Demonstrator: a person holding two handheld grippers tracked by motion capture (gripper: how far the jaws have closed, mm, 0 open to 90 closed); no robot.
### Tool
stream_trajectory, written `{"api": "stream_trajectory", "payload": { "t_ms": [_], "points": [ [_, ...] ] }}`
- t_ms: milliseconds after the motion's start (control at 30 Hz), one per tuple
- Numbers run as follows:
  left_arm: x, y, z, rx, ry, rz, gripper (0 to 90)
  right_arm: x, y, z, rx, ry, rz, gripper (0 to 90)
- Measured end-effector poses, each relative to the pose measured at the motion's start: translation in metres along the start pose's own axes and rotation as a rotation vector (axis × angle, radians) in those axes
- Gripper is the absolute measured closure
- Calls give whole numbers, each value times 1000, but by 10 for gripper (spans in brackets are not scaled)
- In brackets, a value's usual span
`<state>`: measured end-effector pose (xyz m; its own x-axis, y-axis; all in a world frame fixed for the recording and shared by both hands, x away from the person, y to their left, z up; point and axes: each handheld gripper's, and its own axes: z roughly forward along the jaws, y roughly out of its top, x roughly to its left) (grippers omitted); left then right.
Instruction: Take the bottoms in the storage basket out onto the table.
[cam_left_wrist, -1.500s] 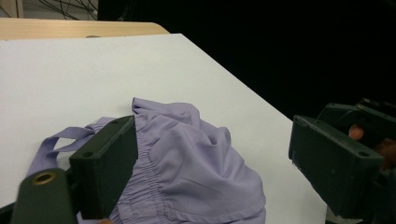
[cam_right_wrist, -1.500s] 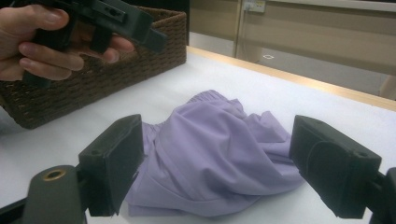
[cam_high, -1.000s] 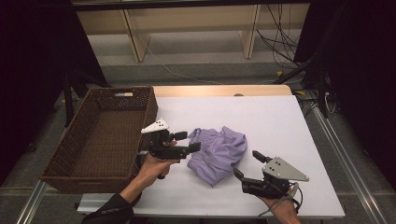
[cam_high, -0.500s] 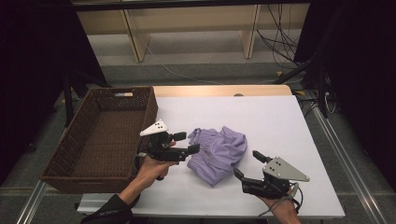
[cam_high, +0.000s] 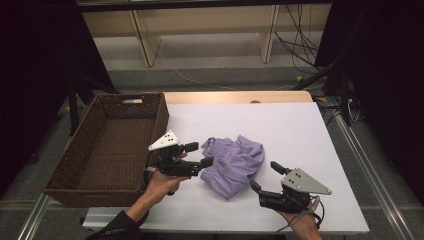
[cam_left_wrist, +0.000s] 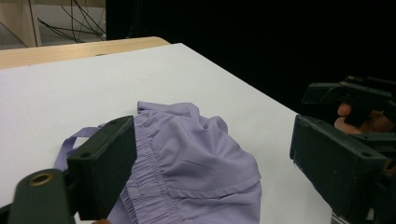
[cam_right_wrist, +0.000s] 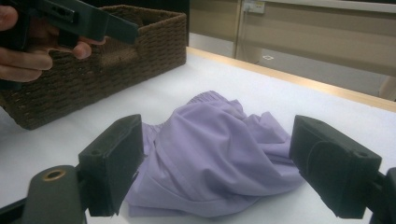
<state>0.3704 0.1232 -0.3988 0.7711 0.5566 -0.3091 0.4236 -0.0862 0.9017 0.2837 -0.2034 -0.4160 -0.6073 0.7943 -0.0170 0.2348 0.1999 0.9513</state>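
Purple cloth (cam_high: 233, 164) is bunched up mid-table on the white table (cam_high: 300, 130), just right of the wicker basket (cam_high: 75, 175). Left gripper (cam_high: 200, 155) sits at the cloth's left edge w/ jaws wide, nothing pinched. Right gripper (cam_high: 265, 176) is near the cloth's lower right corner, also wide open & empty, pointing at it.

A lilac garment (cam_high: 233, 162) of thin, soft fabric is seen crumpled into a loose mound near the middle of the white table (cam_high: 280, 125), just beside the wicker basket (cam_high: 107, 145) but apart from it. A gathered elastic band (cam_left_wrist: 147, 163) is shown along its edge in the left gripper view, and a narrow strap loop (cam_left_wrist: 70, 142) is laid flat on the table at one end. The cloth is heaped in rounded folds, with its lower hem spread flat on the surface.
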Motion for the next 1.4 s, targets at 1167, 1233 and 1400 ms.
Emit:
{"api": "stream_trajectory", "payload": {
  "t_ms": [1167,1233,1400],
  "points": [
    [-12,-20,-25,-60,52,55,98,-1,0,-1,-8,0,15,186],
    [-13,-20,-26,-65,53,57,96,-2,0,0,-7,0,15,186],
    [-14,-21,-28,-76,66,78,92,-1,0,0,-8,1,16,186]
  ]
}}
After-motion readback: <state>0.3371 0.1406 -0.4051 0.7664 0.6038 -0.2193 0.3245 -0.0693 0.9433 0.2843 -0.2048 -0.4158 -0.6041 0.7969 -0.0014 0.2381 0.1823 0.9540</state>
